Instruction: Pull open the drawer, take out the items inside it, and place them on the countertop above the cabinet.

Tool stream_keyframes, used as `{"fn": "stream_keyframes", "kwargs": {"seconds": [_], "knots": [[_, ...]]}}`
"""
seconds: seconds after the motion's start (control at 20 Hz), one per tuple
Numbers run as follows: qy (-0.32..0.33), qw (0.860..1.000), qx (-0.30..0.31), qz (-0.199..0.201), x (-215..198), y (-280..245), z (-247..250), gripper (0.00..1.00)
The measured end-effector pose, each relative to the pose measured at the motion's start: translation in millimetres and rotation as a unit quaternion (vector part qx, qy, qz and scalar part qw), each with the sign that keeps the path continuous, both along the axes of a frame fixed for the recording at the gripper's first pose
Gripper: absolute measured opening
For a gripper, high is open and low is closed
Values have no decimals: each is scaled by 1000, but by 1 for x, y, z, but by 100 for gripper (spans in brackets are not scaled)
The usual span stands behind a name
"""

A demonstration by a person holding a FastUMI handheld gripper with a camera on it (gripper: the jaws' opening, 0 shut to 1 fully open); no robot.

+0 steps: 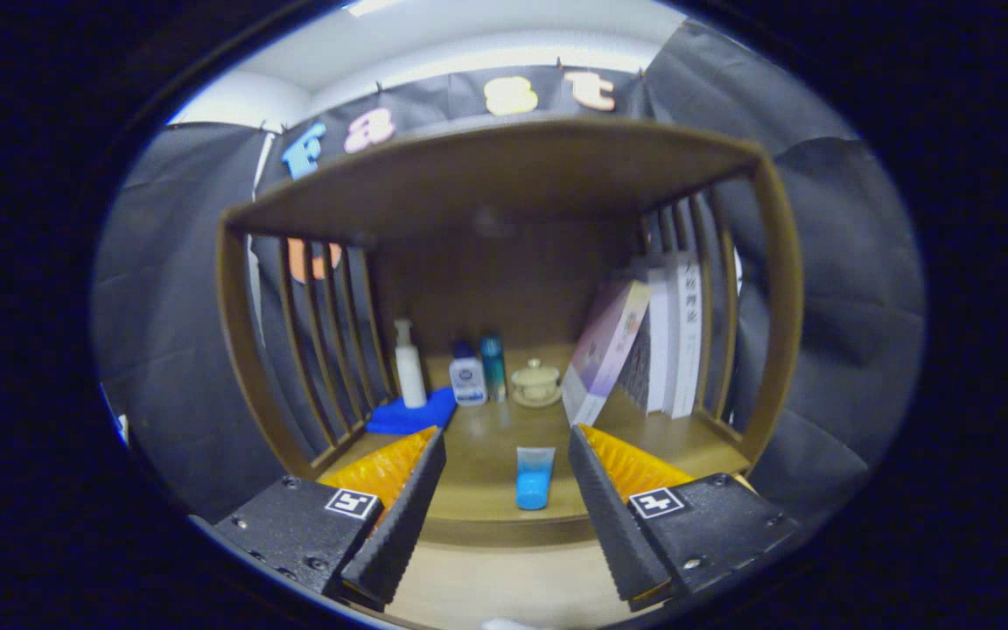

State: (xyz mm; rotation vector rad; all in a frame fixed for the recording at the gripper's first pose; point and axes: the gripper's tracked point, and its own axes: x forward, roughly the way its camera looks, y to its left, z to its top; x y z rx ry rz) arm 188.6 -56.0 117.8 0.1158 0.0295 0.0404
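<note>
My gripper [506, 446] is open, its two black ribbed fingers [408, 512] with orange backs spread wide and nothing pressed between them. A small blue and clear tube [534, 477] lies on the wooden countertop [486, 437], in the gap between the fingertips and apart from both. The countertop sits inside a wooden shelf frame with a top board [504, 175] overhead. A pale surface [504, 582] shows below the countertop's front edge, between the finger bases; I cannot tell what it is.
At the back of the countertop stand a white pump bottle [409, 366], a small white bottle [467, 374], a teal can [493, 366] and a cream lidded cup [536, 383]. A blue cloth [408, 415] lies at left. Books [666, 341] lean at right. Slatted sides [320, 350] bound the shelf.
</note>
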Motion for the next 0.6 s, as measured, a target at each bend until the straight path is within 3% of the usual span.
{"fn": "stream_keyframes", "kwargs": {"seconds": [0.25, 0.6], "knots": [[-84, 995, -46, -4, -78, 13, 3, 93], [-54, 996, -71, 14, -135, 32, -78, 94]]}}
